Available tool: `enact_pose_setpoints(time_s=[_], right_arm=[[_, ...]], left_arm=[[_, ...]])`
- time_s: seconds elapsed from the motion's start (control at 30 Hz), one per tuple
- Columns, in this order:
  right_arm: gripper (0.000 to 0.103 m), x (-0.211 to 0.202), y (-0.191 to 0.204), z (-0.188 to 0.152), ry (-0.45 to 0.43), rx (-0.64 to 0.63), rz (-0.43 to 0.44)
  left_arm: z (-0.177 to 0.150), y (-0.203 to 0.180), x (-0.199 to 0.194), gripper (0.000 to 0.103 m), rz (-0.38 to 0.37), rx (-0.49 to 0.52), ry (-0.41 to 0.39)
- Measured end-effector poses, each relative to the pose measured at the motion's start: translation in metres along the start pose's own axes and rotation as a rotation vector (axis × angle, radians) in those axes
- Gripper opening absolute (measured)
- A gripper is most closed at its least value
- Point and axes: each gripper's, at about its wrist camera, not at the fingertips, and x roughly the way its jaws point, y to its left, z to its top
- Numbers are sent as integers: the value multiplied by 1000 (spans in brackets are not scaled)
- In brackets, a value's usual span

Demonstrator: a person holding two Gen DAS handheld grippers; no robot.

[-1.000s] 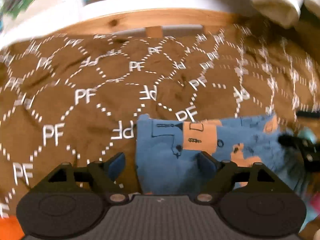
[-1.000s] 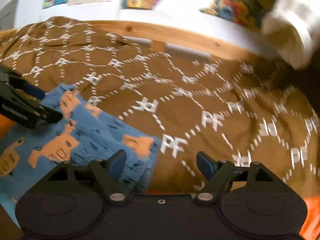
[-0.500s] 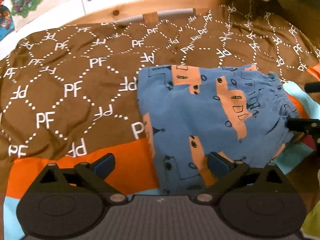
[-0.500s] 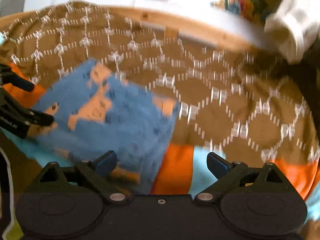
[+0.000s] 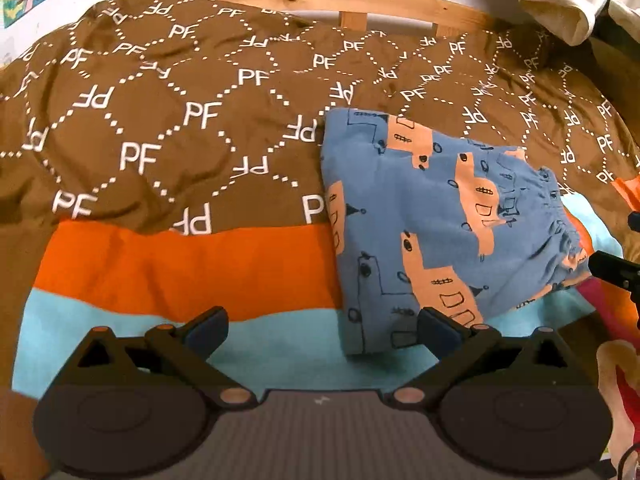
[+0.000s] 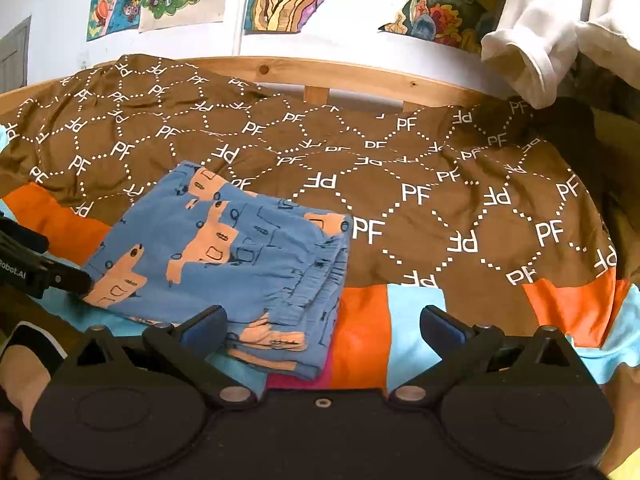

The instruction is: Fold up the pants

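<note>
On the brown blanket [image 5: 168,128], white "PF" letters repeat. Folded pants [image 5: 432,220] lie just beyond both wide, empty grippers: left gripper [image 5: 322,330], right gripper [image 6: 322,326].

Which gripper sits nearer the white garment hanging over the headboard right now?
Right. The right gripper is at the pants' waistband side, under the white garment; the left gripper is at the pants' opposite, folded edge.

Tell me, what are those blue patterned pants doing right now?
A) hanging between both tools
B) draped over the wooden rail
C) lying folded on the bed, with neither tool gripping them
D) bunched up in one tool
C: the pants lie folded flat on the bedspread, and both the left tool and right tool are open, holding nothing.
</note>
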Motion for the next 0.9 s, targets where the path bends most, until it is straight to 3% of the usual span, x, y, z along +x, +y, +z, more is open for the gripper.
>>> enact_pose_setpoints(time_s=[0.23,0.9], right_arm=[[102,-8,8,-7,27,38,11],[102,-4,13,-16,79,36,39]], left_arm=[[-3,5,-8,103,-4,-38,1],[-11,1,-17,103,-18,8,28]])
